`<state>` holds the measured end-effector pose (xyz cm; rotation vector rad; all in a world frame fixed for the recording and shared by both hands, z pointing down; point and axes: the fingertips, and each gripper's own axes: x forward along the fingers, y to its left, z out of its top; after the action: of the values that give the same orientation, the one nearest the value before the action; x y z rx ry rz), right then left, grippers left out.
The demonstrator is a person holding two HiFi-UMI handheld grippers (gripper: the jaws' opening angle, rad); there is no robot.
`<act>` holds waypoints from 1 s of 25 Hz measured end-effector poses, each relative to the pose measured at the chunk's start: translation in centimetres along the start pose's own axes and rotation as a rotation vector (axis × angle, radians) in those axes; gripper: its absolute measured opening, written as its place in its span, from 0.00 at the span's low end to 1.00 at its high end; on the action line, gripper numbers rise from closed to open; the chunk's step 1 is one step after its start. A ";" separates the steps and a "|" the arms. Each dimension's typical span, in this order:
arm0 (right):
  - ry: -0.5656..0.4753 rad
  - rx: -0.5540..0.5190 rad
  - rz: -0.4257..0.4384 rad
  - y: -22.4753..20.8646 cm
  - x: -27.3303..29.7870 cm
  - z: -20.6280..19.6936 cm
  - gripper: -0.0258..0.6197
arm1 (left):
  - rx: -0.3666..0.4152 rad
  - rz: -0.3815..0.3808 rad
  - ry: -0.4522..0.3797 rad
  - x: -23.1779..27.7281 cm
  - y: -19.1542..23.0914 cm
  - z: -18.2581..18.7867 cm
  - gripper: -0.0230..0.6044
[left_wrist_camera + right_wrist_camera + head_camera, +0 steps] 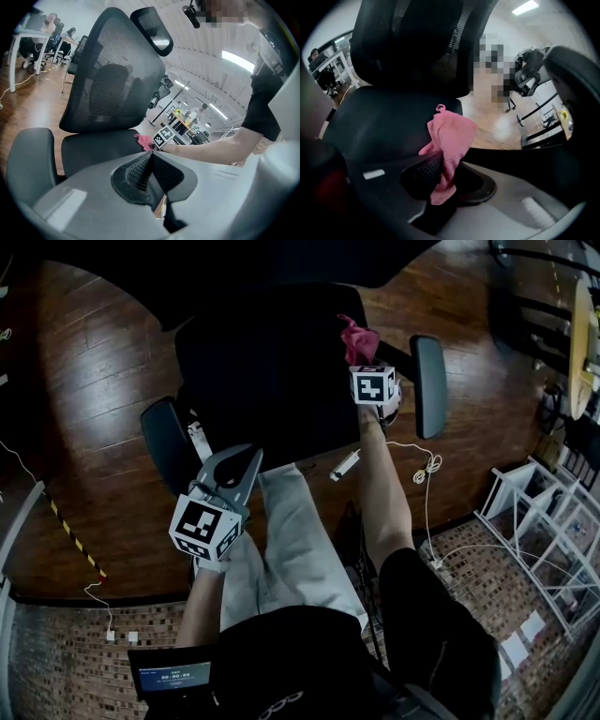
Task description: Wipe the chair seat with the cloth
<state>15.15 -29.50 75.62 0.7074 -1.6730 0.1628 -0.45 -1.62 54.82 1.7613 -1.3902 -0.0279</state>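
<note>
- Tool, right tongs [443, 165]: clenched on the pink cloth [451, 133], which bunches up past the tips.
- Location, pink cloth: over the right side of the black chair seat [272, 371], near the right armrest [429, 385]; whether it touches the seat cannot be told.
- Tool, left tongs [149, 161]: pressed together, nothing between them; held off the seat's front left corner, beside the left armrest [167, 442].
- Fixture, mesh backrest [112, 70]: upright behind the seat.
</note>
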 end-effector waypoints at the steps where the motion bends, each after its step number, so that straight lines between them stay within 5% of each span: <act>1: -0.017 -0.002 -0.019 -0.1 -0.4 0.2 0.14 | 0.000 0.000 0.000 -0.2 0.0 -0.1 0.02; 4: -0.041 0.011 -0.045 0.0 -0.2 -0.6 0.14 | 0.004 0.000 -0.002 -0.6 0.1 -0.3 0.02; 10: -0.005 -0.041 0.046 4.9 0.4 -1.6 0.14 | -0.003 0.009 -0.012 -1.3 0.3 -0.7 0.02; 25: -0.071 -0.133 0.444 24.5 -1.5 1.5 0.14 | 0.021 0.023 -0.001 -2.3 0.4 -2.2 0.02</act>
<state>0.91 -10.02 80.57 0.2360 -1.8718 0.3396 -0.50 1.58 55.37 1.7621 -1.4160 -0.0020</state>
